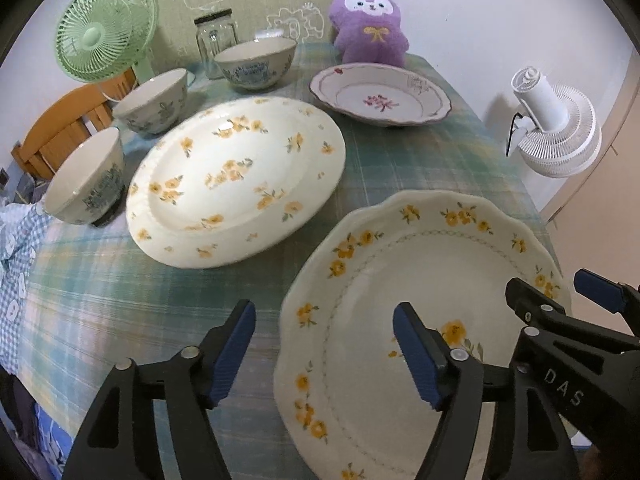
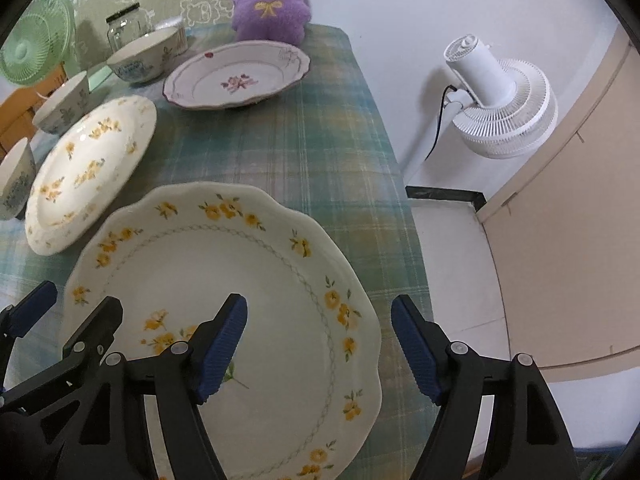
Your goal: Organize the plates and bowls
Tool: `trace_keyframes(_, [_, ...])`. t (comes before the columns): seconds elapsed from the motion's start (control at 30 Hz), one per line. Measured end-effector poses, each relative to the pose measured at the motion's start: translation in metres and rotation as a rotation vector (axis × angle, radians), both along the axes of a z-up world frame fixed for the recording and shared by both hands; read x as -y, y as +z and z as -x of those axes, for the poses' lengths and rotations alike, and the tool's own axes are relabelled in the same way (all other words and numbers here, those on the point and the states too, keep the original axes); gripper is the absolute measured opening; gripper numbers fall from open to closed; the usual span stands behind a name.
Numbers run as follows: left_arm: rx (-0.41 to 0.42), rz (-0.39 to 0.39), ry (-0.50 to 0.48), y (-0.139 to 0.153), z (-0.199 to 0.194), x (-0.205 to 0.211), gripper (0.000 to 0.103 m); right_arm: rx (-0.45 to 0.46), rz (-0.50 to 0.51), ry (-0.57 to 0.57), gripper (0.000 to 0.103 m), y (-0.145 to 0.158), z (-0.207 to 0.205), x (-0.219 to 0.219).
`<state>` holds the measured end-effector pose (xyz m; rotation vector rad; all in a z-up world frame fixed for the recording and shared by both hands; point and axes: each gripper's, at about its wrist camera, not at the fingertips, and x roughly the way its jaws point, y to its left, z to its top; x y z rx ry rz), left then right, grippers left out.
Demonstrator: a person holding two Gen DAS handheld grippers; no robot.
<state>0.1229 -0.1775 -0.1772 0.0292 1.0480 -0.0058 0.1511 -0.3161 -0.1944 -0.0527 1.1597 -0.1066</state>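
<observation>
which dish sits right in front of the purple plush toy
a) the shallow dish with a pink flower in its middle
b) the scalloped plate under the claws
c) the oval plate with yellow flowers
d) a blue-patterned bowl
a: the shallow dish with the pink flower lies just before the purple plush toy.

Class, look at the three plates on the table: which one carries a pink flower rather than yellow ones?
The far plate beside the purple plush toy. It has one pink bloom at its centre and a dark-lined rim; the oval plate and scalloped plate carry yellow flowers.
</observation>
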Motion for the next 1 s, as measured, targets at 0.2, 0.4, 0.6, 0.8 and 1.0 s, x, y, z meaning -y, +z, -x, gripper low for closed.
trace_keyframes(0.2, [0.051,0.007,-0.02,0.022,0.005,-0.011,0.081,0.06,-0.013,-0.002,0.077,0.026,0.008,-0.007])
trace_keyframes(0.4, [0.1,0.01,-0.038,0.046,0.012,-0.025,0.081,0.102,-0.044,-0.012,0.077,0.052,0.014,-0.018])
trace_keyframes(0.6, [0.14,0.005,-0.041,0.065,0.018,-0.047,0.081,0.137,-0.068,-0.011,0.077,0.074,0.022,-0.04])
trace_keyframes(0.8, [0.159,0.009,-0.038,0.081,0.02,-0.072,0.081,0.171,-0.061,-0.006,0.077,0.094,0.029,-0.065])
trace_keyframes(1.0, [0.201,0.032,-0.048,0.096,0.024,-0.101,0.081,0.217,-0.053,-0.021,0.077,0.115,0.034,-0.093])
